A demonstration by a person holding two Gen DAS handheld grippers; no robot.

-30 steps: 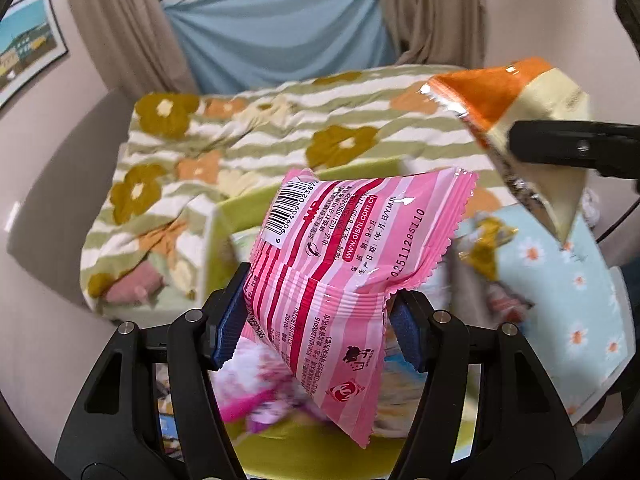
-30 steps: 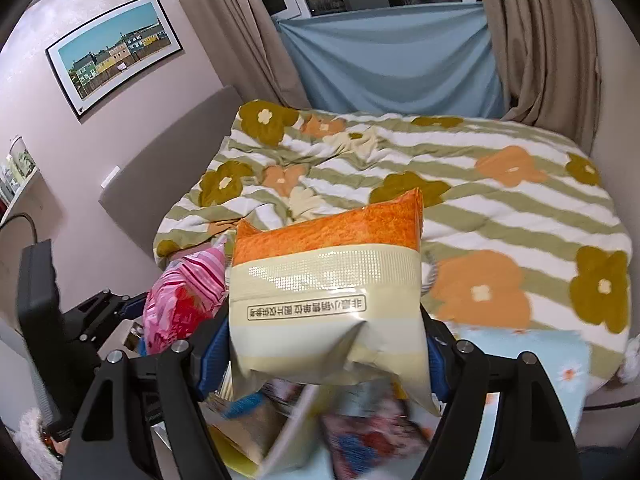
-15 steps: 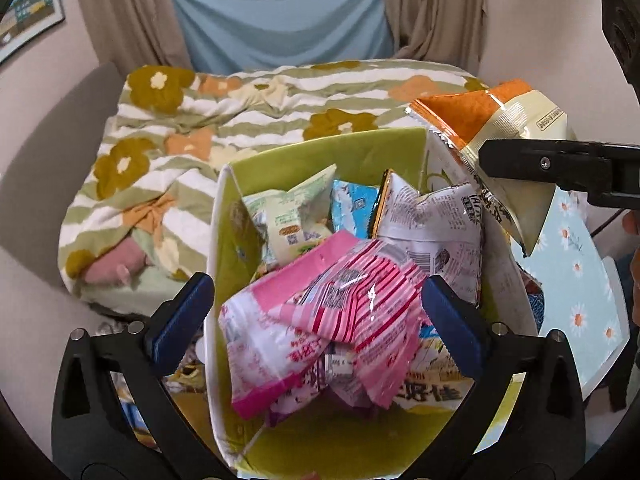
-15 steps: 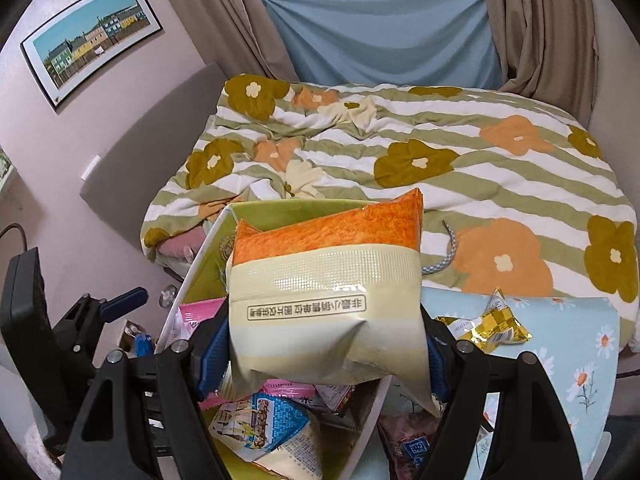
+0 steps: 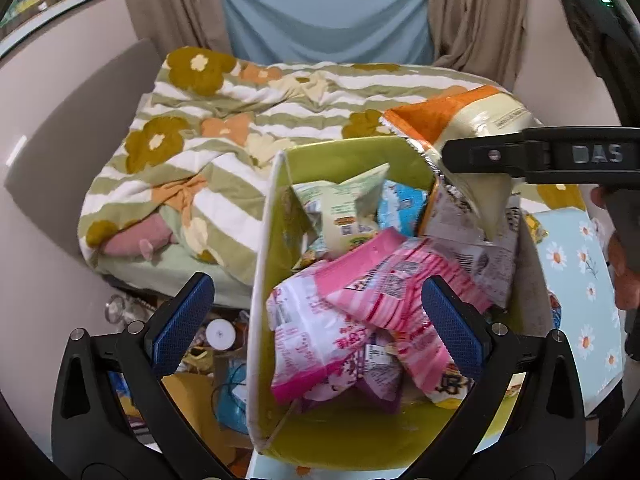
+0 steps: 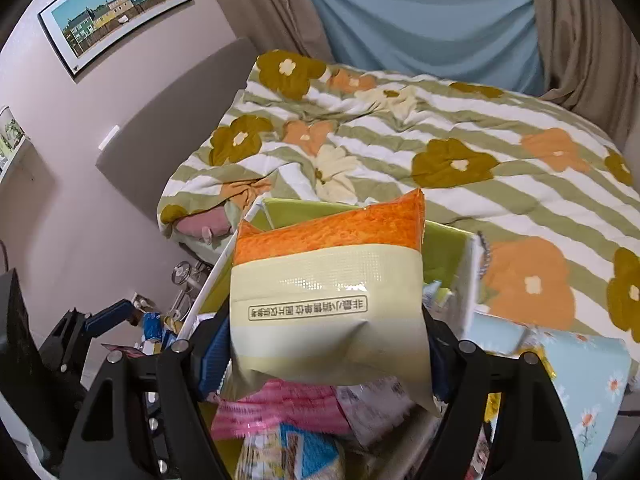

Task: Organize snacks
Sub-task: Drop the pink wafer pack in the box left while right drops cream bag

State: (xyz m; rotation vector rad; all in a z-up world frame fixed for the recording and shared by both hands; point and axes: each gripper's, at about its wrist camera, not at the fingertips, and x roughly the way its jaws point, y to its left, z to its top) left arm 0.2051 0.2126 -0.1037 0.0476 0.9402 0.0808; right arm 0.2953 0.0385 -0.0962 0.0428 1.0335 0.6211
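Note:
A green storage bin (image 5: 352, 152) holds several snack packets, with a pink striped packet (image 5: 384, 292) on top. My left gripper (image 5: 316, 320) is open and empty above the bin's near side. My right gripper (image 6: 324, 344) is shut on an orange and cream snack bag (image 6: 332, 292) and holds it over the bin's far right corner. The bag also shows in the left wrist view (image 5: 472, 120). The bin's green wall shows behind the bag in the right wrist view (image 6: 440, 248).
A bed with a flowered striped quilt (image 5: 224, 128) lies behind the bin. A blue daisy-print tabletop (image 5: 580, 264) lies to the right with a yellow wrapper (image 6: 540, 356) on it. Clutter sits on the floor (image 5: 220, 336) left of the bin.
My left gripper opened and let go of the pink striped packet, which now lies in the bin. My right gripper moved left over the bin with the orange bag.

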